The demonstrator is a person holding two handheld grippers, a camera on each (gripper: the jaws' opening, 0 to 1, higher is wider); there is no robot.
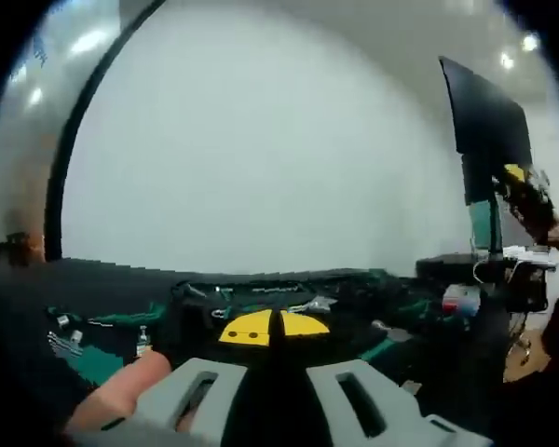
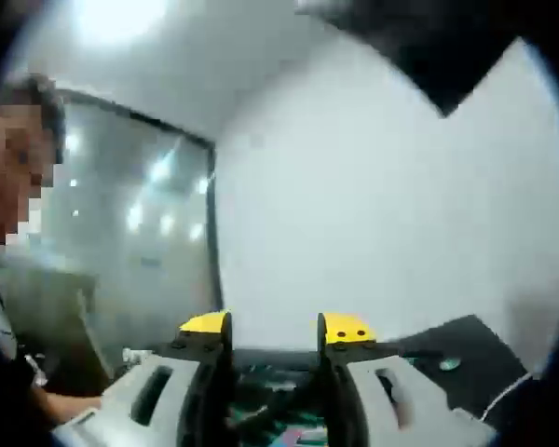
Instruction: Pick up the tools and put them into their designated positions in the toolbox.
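White wall fills the background of both views, with a glass partition seen at the left of the right gripper view and a dark monitor on its stand at the right of the left gripper view. Below, a dark table is seen, strewn with small tools that are blurred: bright metal pieces and green-handled items, whose kinds cannot be told. No toolbox can be made out with certainty.

The left gripper is held low over the table with its yellow-tipped jaws brought together; nothing is seen between them. A fingertip rests beside its grey body. The right gripper is raised, its yellow-tipped jaws standing well apart with nothing held, and tools are glimpsed on the table between them.

The tools are judged to be stiff, light to moderately heavy, and slippery on bare metal. A hold on a green handle, near the middle so that the piece stays balanced, is judged safest. No tool is yet grasped, so the task is judged to be at a pick-up step.
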